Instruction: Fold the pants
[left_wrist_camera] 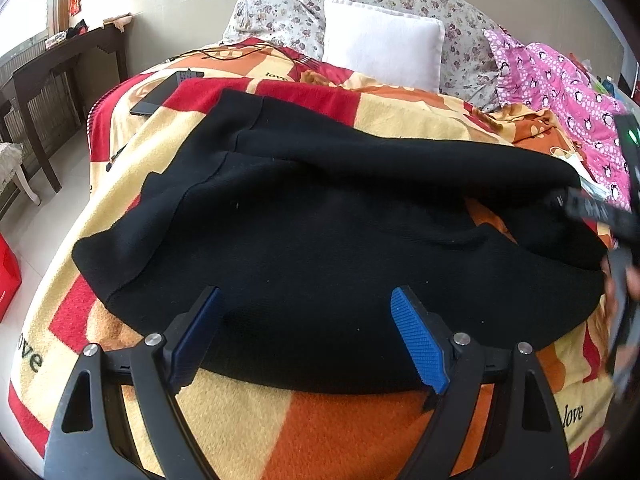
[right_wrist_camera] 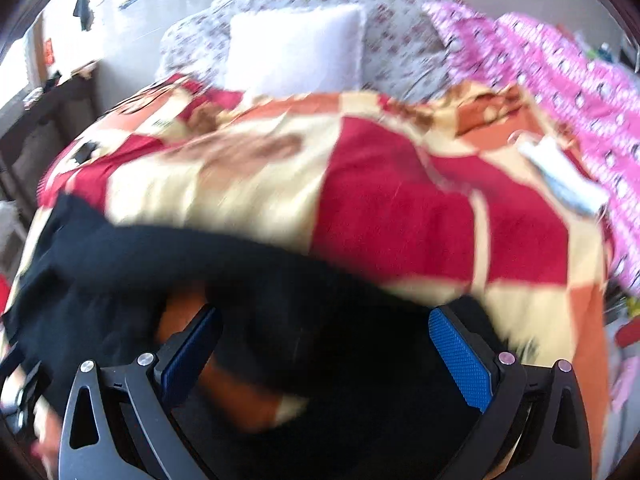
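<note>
The only writing I can read is on the blanket [left_wrist_camera: 360, 432]: the word "love" printed in dark letters at its near left edge, again at its near right edge, and once more on a cream patch near the white pillow [left_wrist_camera: 382, 50]. The black pants [left_wrist_camera: 320, 240] lie spread across the middle of that blanket, folded into a broad dark mass with a seamed edge toward the pillow. My left gripper [left_wrist_camera: 306, 336] hangs over the near edge of the pants with its blue-padded fingers [left_wrist_camera: 420, 344] set wide apart and nothing between them; I cannot tell whether the tips touch the cloth. My right gripper [right_wrist_camera: 326, 354] is also spread wide over the pants' [right_wrist_camera: 120, 264] right end, gripping nothing I can see, though that view is smeared with blur. A dark flat device [left_wrist_camera: 160, 94] rests on the blanket left of the pillow, and a pink penguin-print cloth [left_wrist_camera: 560, 84] lies to the pillow's right.
</note>
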